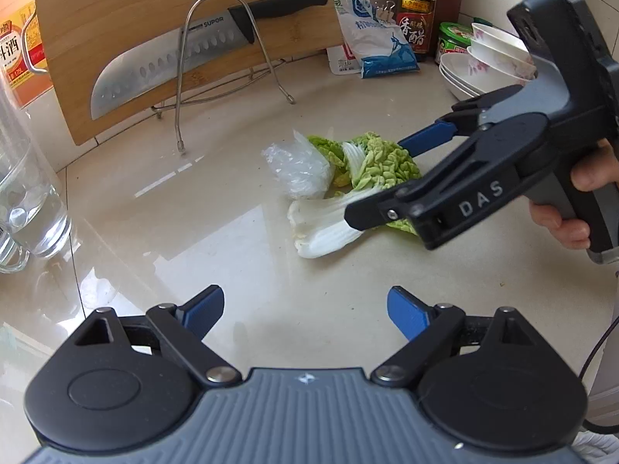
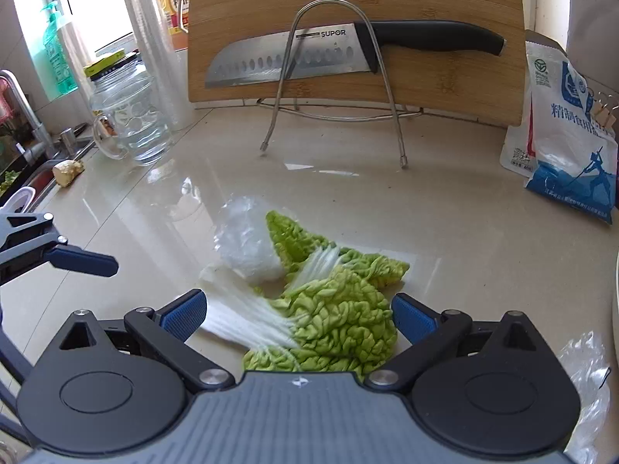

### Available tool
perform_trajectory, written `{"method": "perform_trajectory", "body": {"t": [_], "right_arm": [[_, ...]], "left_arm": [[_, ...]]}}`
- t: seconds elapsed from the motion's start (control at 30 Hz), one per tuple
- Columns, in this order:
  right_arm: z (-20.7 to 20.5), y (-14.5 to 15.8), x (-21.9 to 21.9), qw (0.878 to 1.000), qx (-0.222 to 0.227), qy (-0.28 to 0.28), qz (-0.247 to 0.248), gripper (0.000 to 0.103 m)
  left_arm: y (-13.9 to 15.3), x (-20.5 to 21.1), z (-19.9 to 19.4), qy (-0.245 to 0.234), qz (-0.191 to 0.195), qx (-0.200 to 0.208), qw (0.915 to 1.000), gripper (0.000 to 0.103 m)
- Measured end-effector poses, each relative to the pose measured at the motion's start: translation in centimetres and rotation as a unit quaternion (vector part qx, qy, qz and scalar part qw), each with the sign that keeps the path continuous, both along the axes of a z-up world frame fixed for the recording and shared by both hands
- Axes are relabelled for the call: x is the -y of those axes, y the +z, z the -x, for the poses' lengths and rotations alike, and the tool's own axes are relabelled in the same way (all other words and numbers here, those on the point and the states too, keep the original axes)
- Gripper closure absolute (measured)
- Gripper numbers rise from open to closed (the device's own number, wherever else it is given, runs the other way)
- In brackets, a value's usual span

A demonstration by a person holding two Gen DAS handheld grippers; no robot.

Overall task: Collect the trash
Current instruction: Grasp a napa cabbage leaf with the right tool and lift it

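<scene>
Several green and white cabbage leaves [image 1: 371, 166] lie on the pale countertop, with a crumpled piece of clear plastic film [image 1: 298, 170] touching their left side. My right gripper [image 2: 298, 315] is low over the leaves [image 2: 340, 317] and open. Its blue pads [image 2: 185, 314] stand on either side of the pile without pressing it. The film [image 2: 247, 243] lies just beyond. From the left wrist view, the right gripper [image 1: 375, 179] comes in from the right, held by a hand [image 1: 572, 208]. My left gripper [image 1: 307, 309] hovers open over bare counter in front of the leaves, holding nothing. One of its fingers [image 2: 83, 262] shows at the left edge.
A wooden cutting board [image 1: 127, 11] and a knife [image 1: 174, 62] lean in a wire rack [image 1: 216, 58] at the back. A glass mug of water [image 2: 131, 116] stands left, near a sink [image 2: 35, 162] and a ginger piece [image 2: 67, 172]. Salt bag [image 2: 568, 135], vinegar bottle [image 1: 416, 11] and stacked bowls [image 1: 487, 65] sit right.
</scene>
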State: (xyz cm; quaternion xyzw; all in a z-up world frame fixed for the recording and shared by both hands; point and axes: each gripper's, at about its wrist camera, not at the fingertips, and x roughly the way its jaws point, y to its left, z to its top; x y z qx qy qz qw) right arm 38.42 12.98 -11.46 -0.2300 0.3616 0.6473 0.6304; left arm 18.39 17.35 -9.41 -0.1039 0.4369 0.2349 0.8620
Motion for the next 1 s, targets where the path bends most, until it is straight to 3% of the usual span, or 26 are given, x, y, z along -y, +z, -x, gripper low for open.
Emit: {"method": "perform_trajectory", "body": {"t": [0.13, 0.3, 0.4, 0.47, 0.73, 1.0], "right_arm": [[1.3, 0.5, 1.7, 1.000, 0.016, 0.021, 0.006, 0.002], [2.2, 0.2, 1.8, 0.997, 0.077, 0.025, 0.020, 0.020], [1.9, -0.3, 1.3, 0.996, 0.082, 0.023, 0.026, 0.028], [1.6, -0.3, 1.4, 0.996, 0.078, 0.024, 0.026, 0.040], [2.9, 1.7, 3.2, 0.994, 0.106, 0.035, 0.014, 0.072], [3.8, 3.1, 4.9, 0.994, 0.106, 0.023, 0.009, 0.089]], "left_arm": [[0.0, -0.1, 0.1, -0.005, -0.004, -0.002, 1.0000, 0.012], [-0.3, -0.1, -0.1, -0.014, -0.004, -0.009, 0.9999, 0.012], [-0.3, 0.1, 0.1, -0.018, -0.003, -0.008, 0.9998, 0.012], [-0.3, 0.1, 0.2, -0.018, -0.002, -0.009, 0.9998, 0.012], [-0.3, 0.0, 0.1, -0.022, -0.003, -0.009, 0.9997, 0.012], [-0.2, 0.4, 0.0, -0.040, -0.010, -0.011, 0.9991, 0.012]]}}
